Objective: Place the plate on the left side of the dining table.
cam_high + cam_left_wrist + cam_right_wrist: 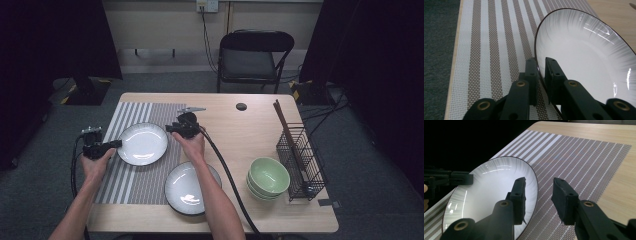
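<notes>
Left claw point(541, 65): clamped on the near rim of a round white ceramic plate with a dark edge point(142, 143), which lay on the striped woven placemat point(131, 186). Right claw point(539, 187): jaws apart, straddling the plate's opposite rim without pressing. Judged status: plate set down on the bench; left release and withdrawal outstanding.

free: bare mat point(150, 112) behind plate point(142, 143) | blocked: second plate point(187, 192) in front
</notes>
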